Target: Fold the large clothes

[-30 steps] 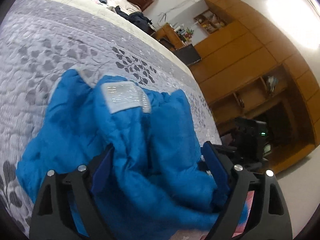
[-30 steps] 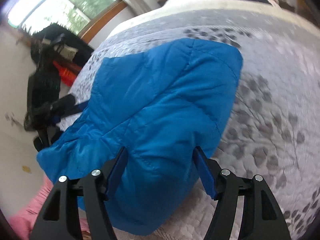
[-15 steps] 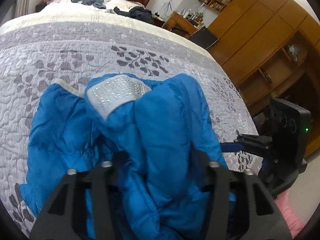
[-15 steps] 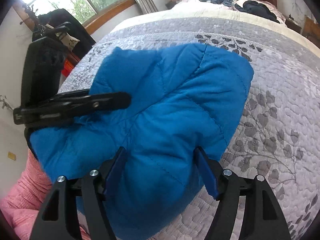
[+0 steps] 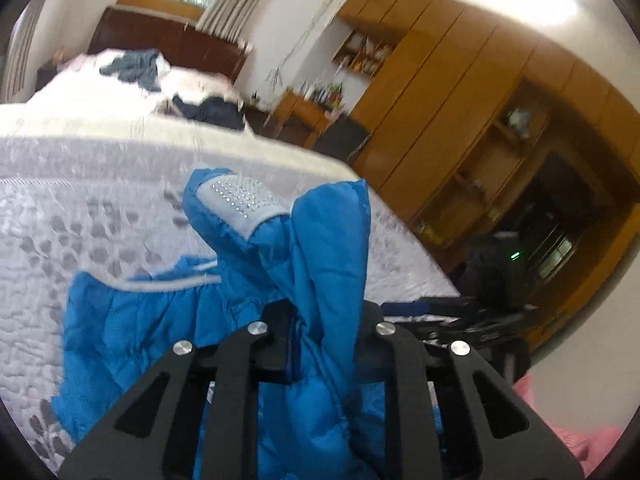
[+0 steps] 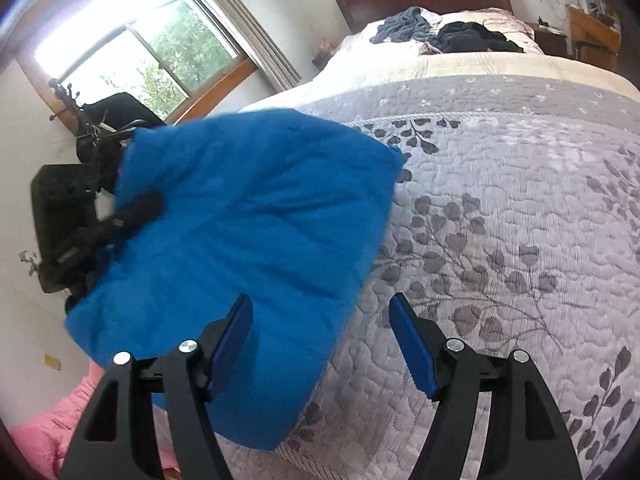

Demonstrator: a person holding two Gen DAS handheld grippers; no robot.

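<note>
Pinching a bunched fold of the blue padded jacket point(image 5: 328, 248) near the bed point(image 6: 500, 208)'s foot edge, the left claw point(image 5: 320, 344) is lifting it half-folded while the right claw point(image 6: 320, 344) is hanging open, leaving flattening undone.

Blue padded jacket point(image 6: 248, 232) on grey leaf-patterned quilt point(image 6: 500, 240), right tool point(image 6: 320, 338) spread wide.

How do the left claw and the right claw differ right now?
The left claw is shut on the blue jacket; the right claw is open. The left lifts a bunched fold, while the right holds nothing, with the jacket's edge between its blue pads. Both point across the bed.
</note>
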